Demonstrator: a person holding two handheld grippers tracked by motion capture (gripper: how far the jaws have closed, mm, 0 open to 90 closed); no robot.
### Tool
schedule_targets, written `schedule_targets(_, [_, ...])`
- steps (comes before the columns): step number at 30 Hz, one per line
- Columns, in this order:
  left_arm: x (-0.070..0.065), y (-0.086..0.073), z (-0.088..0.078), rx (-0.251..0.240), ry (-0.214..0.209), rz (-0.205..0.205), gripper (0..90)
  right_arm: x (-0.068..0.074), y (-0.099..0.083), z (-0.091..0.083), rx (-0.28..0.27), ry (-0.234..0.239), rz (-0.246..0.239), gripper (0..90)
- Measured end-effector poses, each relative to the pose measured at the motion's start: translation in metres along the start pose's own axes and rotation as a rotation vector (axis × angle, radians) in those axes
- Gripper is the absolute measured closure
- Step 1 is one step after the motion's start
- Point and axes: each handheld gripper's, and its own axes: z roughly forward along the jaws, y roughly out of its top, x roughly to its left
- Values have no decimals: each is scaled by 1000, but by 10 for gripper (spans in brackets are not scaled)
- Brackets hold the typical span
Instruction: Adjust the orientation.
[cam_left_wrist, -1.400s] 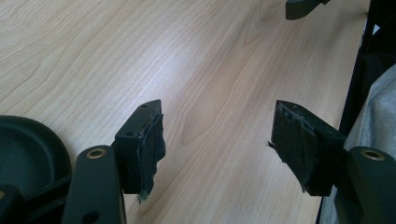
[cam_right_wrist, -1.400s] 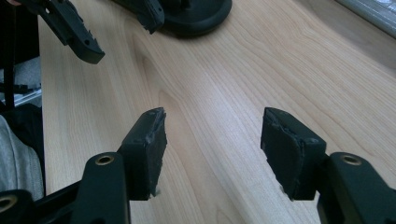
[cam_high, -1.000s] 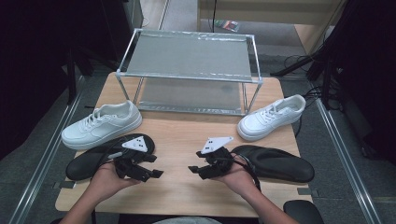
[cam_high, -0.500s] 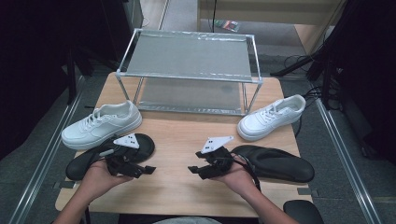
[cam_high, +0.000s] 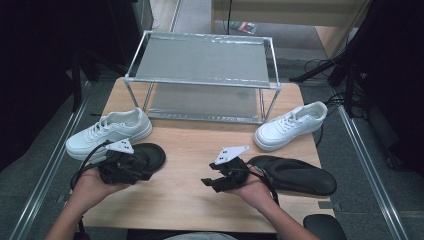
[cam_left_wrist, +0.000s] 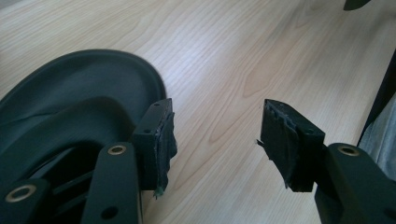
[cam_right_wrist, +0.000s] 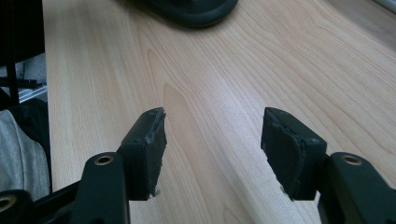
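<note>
Beside the left black sandal (cam_high: 145, 156), your left hand-held gripper (cam_high: 144, 175) sits low over the counter (cam_high: 190, 200) with its jaws parted wide and nothing between them. From the left gripper view, the sandal's rounded end (cam_left_wrist: 79, 107) lies just off the left jaw, at most brushing it, while bare wood shows through the gap. So the sandal is to that gripper's own left and slightly ahead, not between the pads.

Seen from above, the sandal's long axis runs roughly along the counter's front edge, tilted up a little toward the shoe rack (cam_high: 200, 75); the part nearest your jaws is its right-hand end. Your left hand is plainly the nearer one. To my eye, a small swing leftward would bring the sole's edge between the pads.

Well across from that sandal, your right hand-held gripper (cam_high: 210, 182) is also open and empty, pointing over bare counter toward it. The second black sandal (cam_high: 295, 175) lies behind that hand, and the white sneaker (cam_high: 107, 132) sits just behind the left sandal.
</note>
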Motion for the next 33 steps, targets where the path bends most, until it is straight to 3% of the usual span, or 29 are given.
schedule_targets(12, [20, -18, -18, -22, 54, -75, 494, 1, 0, 1, 5, 1, -5, 411])
schedule_targets(16, [27, -24, -16, 0, 77, -66, 506, 0, 0, 2, 7, 4, -8, 408])
schedule_targets(23, [36, -32, -4, 42, 54, -93, 578, 1, 1, 3, -6, 8, -9, 410])
schedule_targets(26, [35, -33, 2, 56, 34, -52, 615, 3, 1, 1, -24, 10, -1, 413])
schedule_targets(33, [43, -34, 4, 51, 13, -52, 729, 1, 1, 2, -22, 5, -1, 415])
